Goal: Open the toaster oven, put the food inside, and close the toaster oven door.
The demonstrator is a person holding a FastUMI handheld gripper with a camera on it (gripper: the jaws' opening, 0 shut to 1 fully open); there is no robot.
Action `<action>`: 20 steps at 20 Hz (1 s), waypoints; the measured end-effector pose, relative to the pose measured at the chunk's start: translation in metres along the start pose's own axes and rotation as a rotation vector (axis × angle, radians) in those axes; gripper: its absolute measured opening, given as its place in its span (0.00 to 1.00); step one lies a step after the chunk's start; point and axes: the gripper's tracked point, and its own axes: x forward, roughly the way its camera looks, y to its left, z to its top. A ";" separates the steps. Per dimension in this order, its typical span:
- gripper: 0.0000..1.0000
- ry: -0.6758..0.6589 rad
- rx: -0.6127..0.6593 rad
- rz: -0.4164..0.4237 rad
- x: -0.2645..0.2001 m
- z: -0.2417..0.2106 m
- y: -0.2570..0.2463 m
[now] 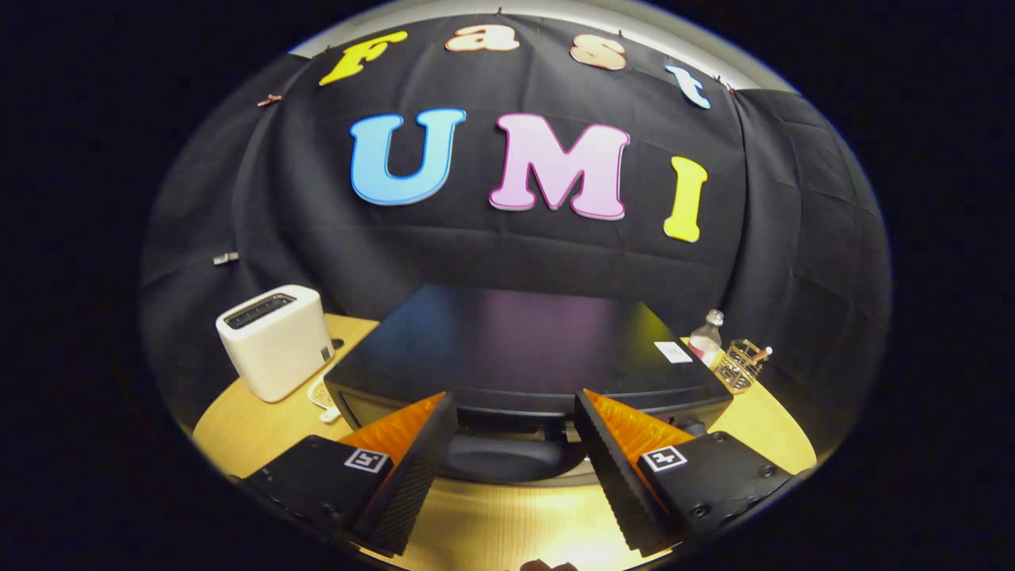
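Note:
The black toaster oven (515, 341) stands on the wooden table (492, 523), and I look down on its glossy top from the front. Its front edge and a dark handle bar (511, 419) lie just ahead of and between my fingertips. Below the bar a dark rounded part of the front (499, 461) shows, and from this steep angle I cannot tell how the door stands. My gripper (514, 396) is open with nothing between its fingers. A pale, patterned flat thing (321, 394), possibly the food, peeks out between the oven's left side and the toaster.
A white slot toaster (273, 341) stands left of the oven. Right of the oven are a small bottle (707, 337) and a wire basket (739, 366). A white label (673, 351) lies on the oven's top. Bare table lies under the fingers.

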 end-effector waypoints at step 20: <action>0.95 0.159 0.110 0.009 -0.045 -0.042 0.003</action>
